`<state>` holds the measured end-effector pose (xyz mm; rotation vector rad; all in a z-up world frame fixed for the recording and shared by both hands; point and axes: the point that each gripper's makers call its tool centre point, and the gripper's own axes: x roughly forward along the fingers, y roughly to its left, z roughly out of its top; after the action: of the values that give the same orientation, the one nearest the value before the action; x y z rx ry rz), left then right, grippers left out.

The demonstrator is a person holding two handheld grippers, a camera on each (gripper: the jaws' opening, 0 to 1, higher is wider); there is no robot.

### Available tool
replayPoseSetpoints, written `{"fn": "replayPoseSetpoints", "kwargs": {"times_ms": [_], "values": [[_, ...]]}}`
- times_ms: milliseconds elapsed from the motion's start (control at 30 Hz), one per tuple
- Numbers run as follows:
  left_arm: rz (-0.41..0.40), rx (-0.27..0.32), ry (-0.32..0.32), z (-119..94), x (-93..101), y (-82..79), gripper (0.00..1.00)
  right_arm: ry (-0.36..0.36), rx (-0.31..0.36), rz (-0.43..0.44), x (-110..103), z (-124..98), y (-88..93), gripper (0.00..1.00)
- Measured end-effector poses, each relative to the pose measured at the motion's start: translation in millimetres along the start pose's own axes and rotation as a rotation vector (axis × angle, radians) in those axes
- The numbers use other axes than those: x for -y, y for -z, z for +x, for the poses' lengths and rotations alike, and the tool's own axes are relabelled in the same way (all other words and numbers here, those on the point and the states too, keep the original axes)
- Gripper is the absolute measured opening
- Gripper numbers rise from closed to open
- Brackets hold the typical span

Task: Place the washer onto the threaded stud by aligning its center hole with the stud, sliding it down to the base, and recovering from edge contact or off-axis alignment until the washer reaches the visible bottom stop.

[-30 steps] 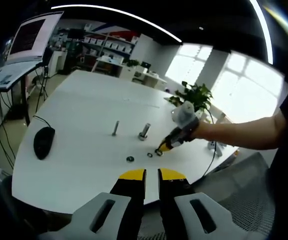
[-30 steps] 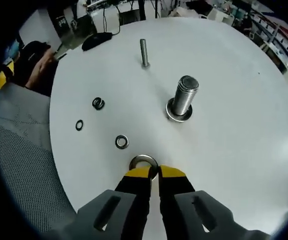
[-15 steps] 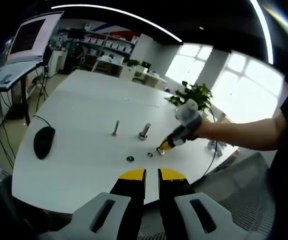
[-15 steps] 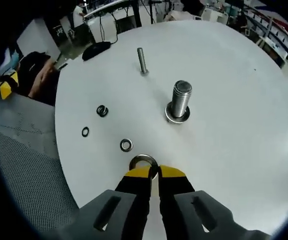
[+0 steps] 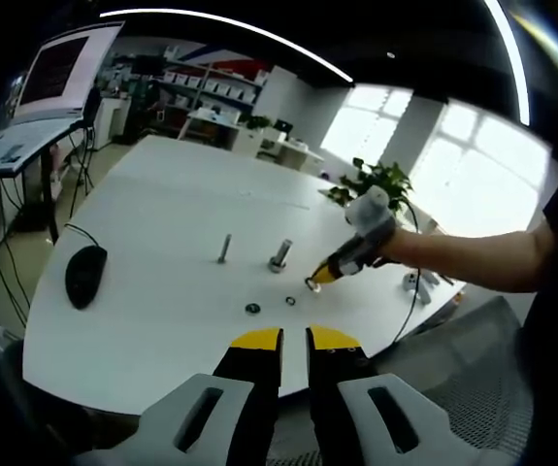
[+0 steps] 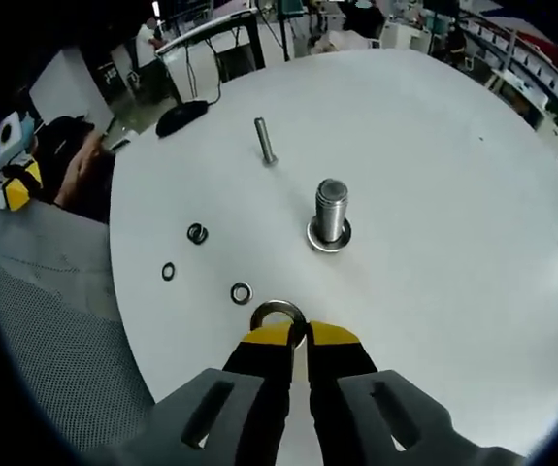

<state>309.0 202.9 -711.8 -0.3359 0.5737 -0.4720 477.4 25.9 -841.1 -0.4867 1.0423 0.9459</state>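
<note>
Washers [image 6: 197,233] loose on the white table [image 6: 453,194] at left; right gripper [image 6: 292,337] clenched on the large washer [image 6: 278,314]; threaded stud [image 6: 331,210] ahead; approach level, hole centred over its tip; left gripper [image 5: 294,339] clenched, empty.

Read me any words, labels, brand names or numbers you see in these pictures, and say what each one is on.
None can be read.
The monitor in the left gripper view shows a lit screen, its content too blurred to read.
The shelf bins behind the table are too small to read.
</note>
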Motion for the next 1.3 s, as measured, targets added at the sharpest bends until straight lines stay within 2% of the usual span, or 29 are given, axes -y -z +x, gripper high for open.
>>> {"fn": "replayPoseSetpoints", "kwargs": {"times_ms": [400,767,1067,1300], "values": [[0.000,0.001,0.000,-0.3,0.1,-0.1,0.07,0.005,0.004,0.009,4.3,-2.9,3.1,0.06],[-0.002,0.003,-0.001,-0.5,-0.4,-0.4,0.07,0.016,0.018,0.006,8.5,-8.6,-1.7,0.06],[-0.002,0.005,-0.001,-0.5,-0.6,-0.6,0.07,0.041,0.013,-0.033,10.1,-10.9,-4.4,0.06],[-0.002,0.004,-0.001,-0.4,-0.6,-0.7,0.07,0.027,0.035,-0.014,8.9,-13.1,-10.3,0.06]]}}
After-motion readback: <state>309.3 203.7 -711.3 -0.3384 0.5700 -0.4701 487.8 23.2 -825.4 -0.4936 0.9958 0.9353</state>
